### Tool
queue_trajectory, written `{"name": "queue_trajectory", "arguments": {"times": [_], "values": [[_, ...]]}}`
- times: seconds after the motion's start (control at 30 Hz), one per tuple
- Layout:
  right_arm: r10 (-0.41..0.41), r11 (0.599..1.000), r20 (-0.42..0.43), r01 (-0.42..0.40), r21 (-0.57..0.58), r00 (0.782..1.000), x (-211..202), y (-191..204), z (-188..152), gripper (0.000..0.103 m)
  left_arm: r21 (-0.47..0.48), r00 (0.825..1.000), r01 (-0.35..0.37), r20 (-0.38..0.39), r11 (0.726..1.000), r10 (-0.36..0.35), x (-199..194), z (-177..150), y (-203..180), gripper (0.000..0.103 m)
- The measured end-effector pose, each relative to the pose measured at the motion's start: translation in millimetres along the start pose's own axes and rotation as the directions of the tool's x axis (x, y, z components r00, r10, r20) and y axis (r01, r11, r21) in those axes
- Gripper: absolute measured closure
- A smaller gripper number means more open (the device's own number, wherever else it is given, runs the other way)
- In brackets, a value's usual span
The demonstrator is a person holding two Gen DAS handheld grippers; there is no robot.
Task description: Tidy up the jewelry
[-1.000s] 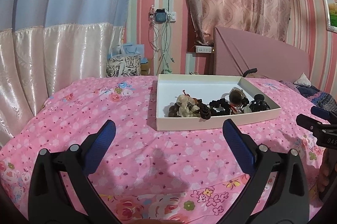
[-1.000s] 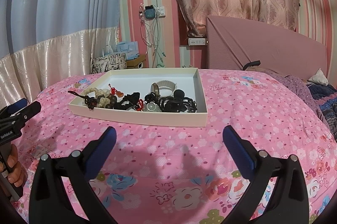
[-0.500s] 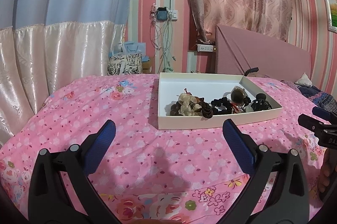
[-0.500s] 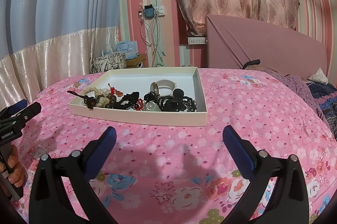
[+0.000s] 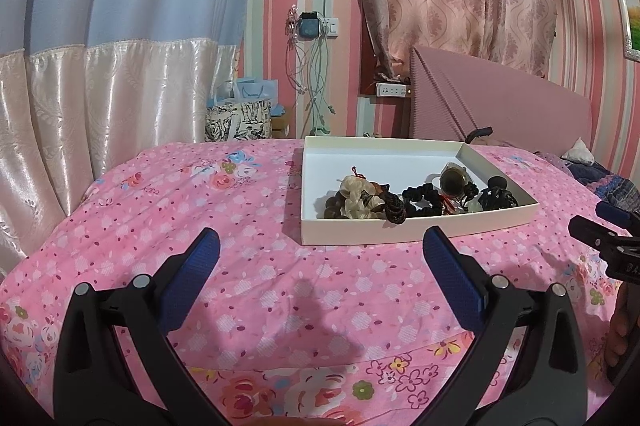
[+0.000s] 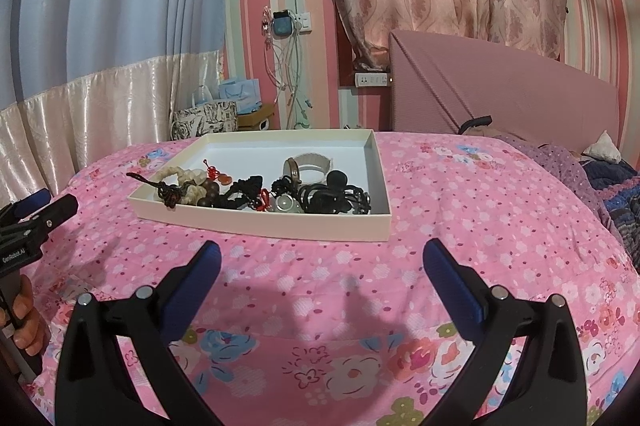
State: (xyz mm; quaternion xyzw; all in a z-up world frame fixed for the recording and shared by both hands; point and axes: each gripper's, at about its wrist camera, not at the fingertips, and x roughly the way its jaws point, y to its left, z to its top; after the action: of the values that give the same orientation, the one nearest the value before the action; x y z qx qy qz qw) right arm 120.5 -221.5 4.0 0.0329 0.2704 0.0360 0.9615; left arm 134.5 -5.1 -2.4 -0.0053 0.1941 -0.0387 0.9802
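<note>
A shallow cream box (image 5: 400, 228) (image 6: 280, 228) sits on the pink floral bedspread (image 5: 260, 250) (image 6: 460, 209). A tangled pile of jewelry lies along its near side: cream and brown bead bracelets (image 5: 358, 201) (image 6: 188, 185), black cord pieces (image 5: 424, 199) (image 6: 336, 195), a pale bangle (image 6: 314, 163) and a jade-like pendant (image 6: 285, 203). My left gripper (image 5: 320, 258) is open and empty, short of the box's left corner. My right gripper (image 6: 320, 268) is open and empty, short of the box's near wall. Each gripper shows at the edge of the other's view (image 5: 600, 234) (image 6: 36, 218).
A pink padded headboard (image 5: 500, 109) (image 6: 500, 85) stands behind the bed, with a purple and blue blanket (image 6: 600, 181) at the right. Paper bags (image 5: 240, 117) and hanging cables (image 5: 312, 85) are by the far wall. Curtains hang at left and behind.
Both grippers have drifted slightly; the box sits a little lower and nearer in the right wrist view. Both stay open and empty.
</note>
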Motion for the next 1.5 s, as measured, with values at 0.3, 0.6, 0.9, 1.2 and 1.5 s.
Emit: {"name": "queue_trajectory", "arguments": {"times": [0.3, 0.6, 0.9, 1.2, 1.5], "values": [[-0.003, 1.000, -0.003, 0.003, 0.004, 1.000, -0.1, -1.9, 0.7, 0.002, -0.001, 1.000, -0.001, -0.002, 1.000, 0.001, 1.0, -0.4, 0.2, 0.003], [-0.004, 1.000, -0.011, 0.004, 0.004, 1.000, 1.1, -2.7, 1.0, 0.002, 0.000, 1.000, -0.002, -0.004, 1.000, 0.002, 1.0, -0.5, 0.1, 0.003], [-0.003, 1.000, -0.012, 0.003, 0.003, 1.000, 1.6, -2.5, 1.1, 0.002, -0.001, 1.000, -0.002, -0.006, 1.000, 0.002, 1.1, -0.7, 0.5, 0.003], [-0.004, 1.000, -0.012, 0.004, 0.000, 1.000, 1.9, -2.4, 1.1, 0.002, -0.002, 1.000, -0.001, -0.007, 1.000, 0.001, 1.1, -0.8, 0.8, 0.003], [-0.004, 1.000, -0.012, 0.004, 0.000, 1.000, 1.9, -2.5, 1.2, 0.002, -0.001, 1.000, -0.002, -0.007, 1.000, 0.002, 1.1, -0.6, 0.9, 0.003]]}}
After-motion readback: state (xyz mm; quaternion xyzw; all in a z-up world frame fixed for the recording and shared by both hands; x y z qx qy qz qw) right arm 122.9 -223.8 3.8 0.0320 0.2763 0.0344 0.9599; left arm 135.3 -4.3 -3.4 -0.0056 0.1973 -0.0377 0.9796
